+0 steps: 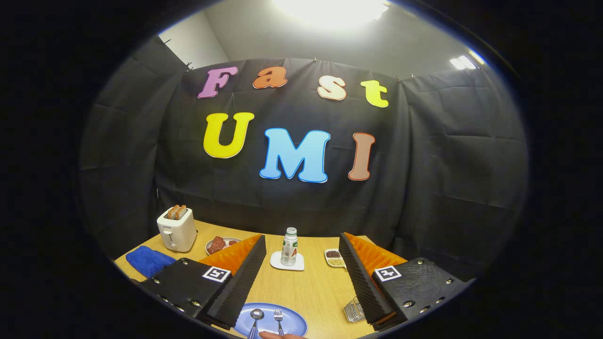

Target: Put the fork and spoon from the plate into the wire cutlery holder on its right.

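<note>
Fork [279,319] and spoon [256,318] laid side by side on blue plate [292,325], gripper [301,273] held spread wide above, nothing grasped, wire cutlery holder [353,310] beside right finger.

My one camera rides on the gripper [301,278], raised above the light wooden table [315,292] and facing level toward the black cloth wall at twelve o'clock. Its two spread fingers frame the near table; the round blue plate [271,322] lies close at six o'clock.
</note>
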A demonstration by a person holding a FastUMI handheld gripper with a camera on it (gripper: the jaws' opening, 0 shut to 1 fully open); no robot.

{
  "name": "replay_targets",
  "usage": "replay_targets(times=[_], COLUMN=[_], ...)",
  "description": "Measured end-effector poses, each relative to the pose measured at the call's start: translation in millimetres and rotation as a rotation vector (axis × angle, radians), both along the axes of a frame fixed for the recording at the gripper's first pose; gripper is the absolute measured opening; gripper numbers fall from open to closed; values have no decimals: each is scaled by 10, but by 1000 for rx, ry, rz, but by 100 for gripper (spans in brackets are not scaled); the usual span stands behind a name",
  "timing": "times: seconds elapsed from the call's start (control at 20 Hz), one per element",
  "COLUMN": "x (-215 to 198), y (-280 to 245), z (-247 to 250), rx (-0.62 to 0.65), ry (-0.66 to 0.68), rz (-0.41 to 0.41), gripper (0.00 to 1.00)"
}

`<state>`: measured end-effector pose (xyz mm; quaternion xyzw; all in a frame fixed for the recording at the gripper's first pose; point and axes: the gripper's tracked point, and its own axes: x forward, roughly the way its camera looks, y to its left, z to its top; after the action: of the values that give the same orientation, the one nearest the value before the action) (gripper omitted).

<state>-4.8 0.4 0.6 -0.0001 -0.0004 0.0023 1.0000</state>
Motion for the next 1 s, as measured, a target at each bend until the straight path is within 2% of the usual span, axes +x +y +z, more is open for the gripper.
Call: replay_targets(times=[0.25,0.55,1.0], x=[53,103,39], y=[33,152,390], z=[-142,-497,-1549], rx=[-13,-40,-197], ry=[34,144,486], rz=[12,51,175], gripper=[95,95,95])
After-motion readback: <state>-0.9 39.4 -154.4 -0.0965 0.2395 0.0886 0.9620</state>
